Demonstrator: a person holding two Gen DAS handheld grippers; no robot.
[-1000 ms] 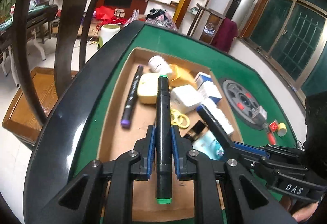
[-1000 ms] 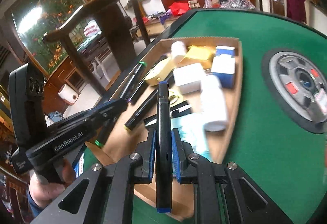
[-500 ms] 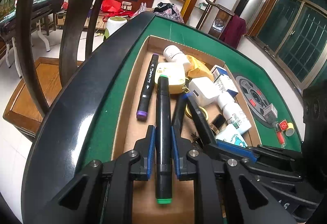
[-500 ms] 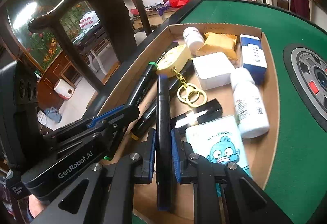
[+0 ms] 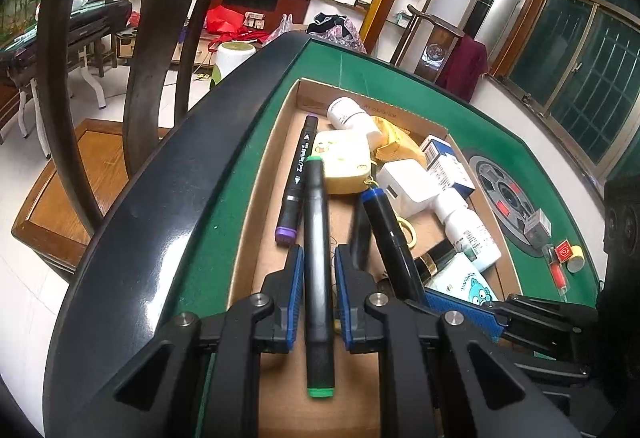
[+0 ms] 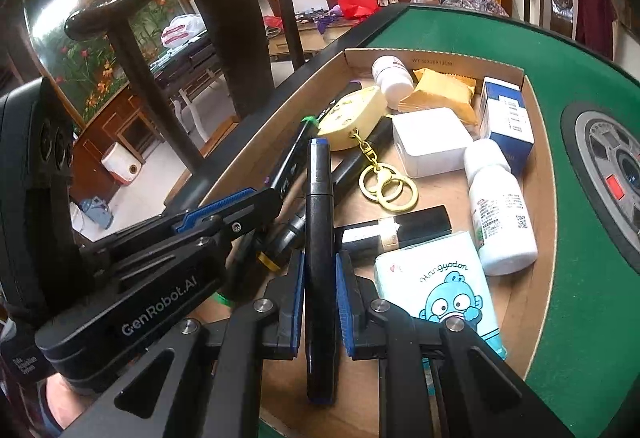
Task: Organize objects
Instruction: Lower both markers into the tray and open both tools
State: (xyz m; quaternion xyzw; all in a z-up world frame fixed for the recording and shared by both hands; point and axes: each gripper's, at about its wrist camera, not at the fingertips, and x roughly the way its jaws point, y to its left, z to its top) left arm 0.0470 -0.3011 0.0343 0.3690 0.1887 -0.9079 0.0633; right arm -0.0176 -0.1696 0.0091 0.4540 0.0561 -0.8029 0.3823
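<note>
— Green-capped marker (image 5: pixel 318 278): where is it?
— Clamped in the left gripper (image 5: pixel 316 262), over the cardboard tray's (image 5: pixel 256 198) left edge, beside the purple-capped marker (image 5: pixel 298 174).
— And the right gripper (image 6: pixel 318 270)?
— Clamped on the blue-capped marker (image 6: pixel 319 238), above the tray's near edge, beside the tissue pack (image 6: pixel 444 286).

Bare cardboard floor lies at the box's (image 5: pixel 262 174) six o'clock end, between the purple-capped marker (image 5: pixel 296 174) at nine o'clock and the tissue pack (image 6: pixel 440 278) at three. From twelve to three, bottles, cartons and a keyring (image 6: pixel 386 178) crowd together. Green table (image 6: pixel 560 358) beyond three o'clock lies bare.
</note>
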